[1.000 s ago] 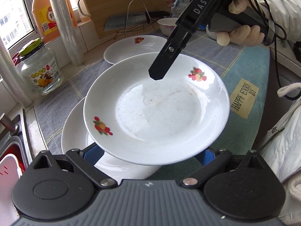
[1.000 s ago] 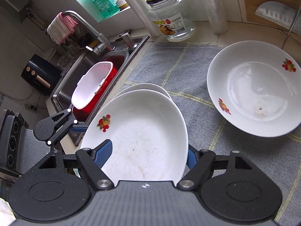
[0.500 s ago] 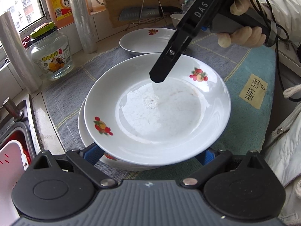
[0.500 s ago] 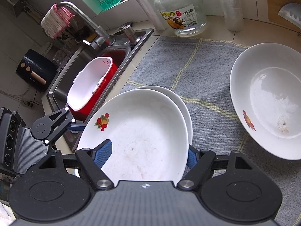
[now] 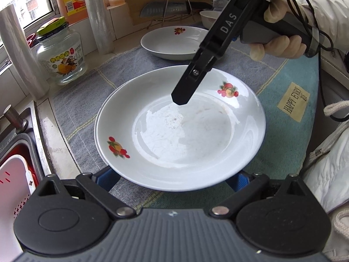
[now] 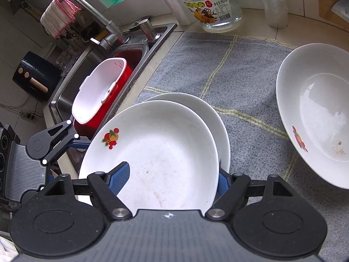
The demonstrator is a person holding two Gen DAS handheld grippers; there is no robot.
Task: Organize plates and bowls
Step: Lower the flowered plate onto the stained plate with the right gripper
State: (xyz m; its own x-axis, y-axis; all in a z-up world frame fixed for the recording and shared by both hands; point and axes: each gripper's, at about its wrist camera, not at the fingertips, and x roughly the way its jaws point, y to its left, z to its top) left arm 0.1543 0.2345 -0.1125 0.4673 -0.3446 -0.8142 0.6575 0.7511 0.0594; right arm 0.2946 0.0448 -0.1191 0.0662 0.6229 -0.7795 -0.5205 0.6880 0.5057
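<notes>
A white plate with fruit prints [image 5: 181, 131] fills the middle of the left wrist view; it also shows in the right wrist view [image 6: 157, 159]. It sits over a second white plate [image 6: 209, 118] on the grey cloth. My right gripper [image 6: 170, 181] is shut on the top plate's rim, one finger [image 5: 189, 87] above the plate and one under it. My left gripper [image 5: 172, 179] has its blue fingers spread wide under the plate's near edge, and I cannot see a grip. A third fruit-print plate [image 5: 174, 43] lies farther back on the cloth [image 6: 316, 113].
A glass jar [image 5: 61, 59] and plastic-wrap rolls [image 5: 98, 15] stand by the window. A sink [image 6: 91, 69] with a red and white tub [image 6: 100, 91] lies left of the cloth. A knife rack [image 5: 174, 6] and small bowl [image 5: 209, 17] stand behind.
The held plate has come down and sideways until it sits almost squarely over the lower plate. The far plate and jar now look farther off in the left wrist view.
</notes>
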